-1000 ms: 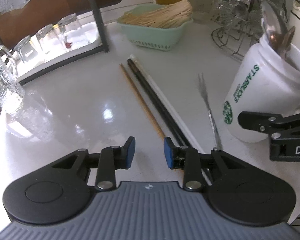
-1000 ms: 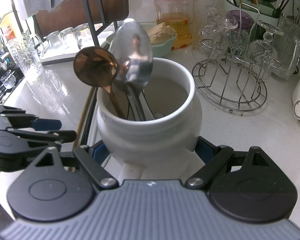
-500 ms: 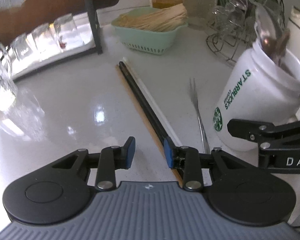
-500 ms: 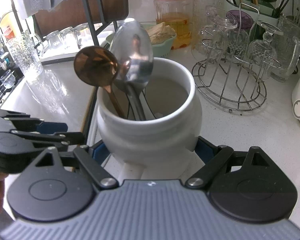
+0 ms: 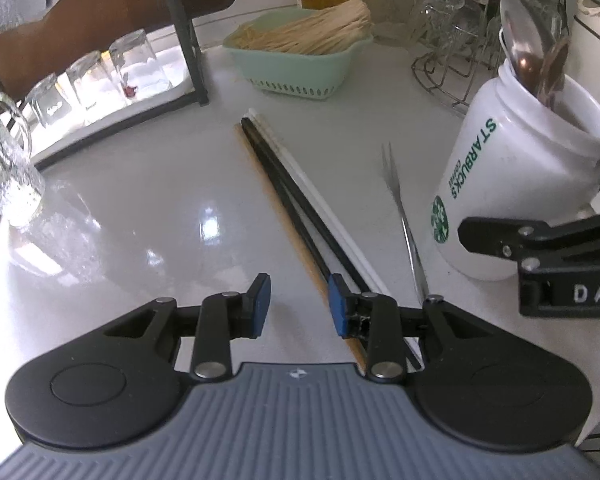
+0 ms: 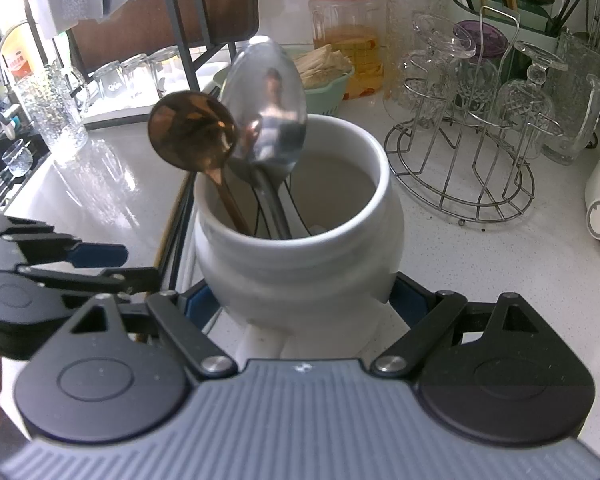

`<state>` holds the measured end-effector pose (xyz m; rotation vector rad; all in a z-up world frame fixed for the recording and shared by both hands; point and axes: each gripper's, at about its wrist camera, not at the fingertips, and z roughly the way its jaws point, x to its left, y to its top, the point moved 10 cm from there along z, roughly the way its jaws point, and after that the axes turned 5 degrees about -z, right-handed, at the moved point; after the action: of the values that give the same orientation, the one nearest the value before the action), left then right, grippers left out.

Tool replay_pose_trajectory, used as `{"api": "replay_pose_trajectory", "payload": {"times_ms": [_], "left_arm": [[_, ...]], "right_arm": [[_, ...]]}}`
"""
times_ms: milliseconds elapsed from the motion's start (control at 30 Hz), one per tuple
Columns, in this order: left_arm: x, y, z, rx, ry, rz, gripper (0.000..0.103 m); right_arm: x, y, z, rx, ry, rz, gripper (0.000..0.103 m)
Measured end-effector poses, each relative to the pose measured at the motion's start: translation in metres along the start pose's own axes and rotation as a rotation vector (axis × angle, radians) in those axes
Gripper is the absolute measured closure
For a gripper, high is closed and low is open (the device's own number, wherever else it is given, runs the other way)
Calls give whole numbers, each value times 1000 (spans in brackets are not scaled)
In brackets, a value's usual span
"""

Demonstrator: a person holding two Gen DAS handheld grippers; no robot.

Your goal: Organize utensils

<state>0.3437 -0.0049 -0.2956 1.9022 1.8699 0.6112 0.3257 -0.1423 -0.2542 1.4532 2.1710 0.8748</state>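
A white Starbucks jar (image 5: 516, 184) stands on the white counter and holds a copper spoon (image 6: 192, 136) and a silver spoon (image 6: 266, 104). My right gripper (image 6: 300, 304) is shut on the white jar (image 6: 300, 248), a pad on each side. On the counter lie a wooden chopstick (image 5: 278, 208), black chopsticks (image 5: 288, 192), a white chopstick (image 5: 324, 208) and a small fork (image 5: 404, 224). My left gripper (image 5: 298, 306) is open and empty, low over the near ends of the chopsticks; the wooden one runs just inside its right pad.
A green basket of sticks (image 5: 300, 56) sits behind the chopsticks. A black rack post (image 5: 184, 40) and upturned glasses (image 5: 100, 76) stand at the back left, a tall glass (image 5: 4, 176) at the left edge. A wire glass rack (image 6: 472, 132) is at the right.
My left gripper has shifted slightly over the chopstick ends, first right, then back left. Its jaws stay open. The right gripper and the jar have not moved.
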Motion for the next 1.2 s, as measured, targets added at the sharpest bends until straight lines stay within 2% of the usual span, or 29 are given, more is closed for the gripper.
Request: {"api": "replay_pose_trajectory", "payload": {"times_ms": [67, 200, 367, 567, 767, 867, 1000, 1200], "left_arm": [[2, -3, -4, -15, -3, -17, 66], [-4, -9, -7, -67, 50, 73, 66], [-10, -9, -6, -46, 11, 46, 66], [-10, -9, -5, -28, 45, 44, 66], [5, -15, -6, -15, 58, -5, 67], [12, -17, -11, -19, 33, -57, 67], [22, -20, -17, -40, 53, -110, 67], [32, -27, -15, -25, 70, -155, 67]], "right_arm": [[0, 0, 0, -1, 0, 1, 12], [0, 0, 0, -5, -1, 4, 12], [0, 0, 0, -4, 1, 2, 12], [0, -1, 0, -3, 0, 3, 12], [0, -2, 0, -6, 1, 9, 12], [0, -4, 0, -5, 2, 12, 12], [0, -3, 1, -3, 3, 14, 12], [-1, -10, 2, 17, 1, 19, 15]]}}
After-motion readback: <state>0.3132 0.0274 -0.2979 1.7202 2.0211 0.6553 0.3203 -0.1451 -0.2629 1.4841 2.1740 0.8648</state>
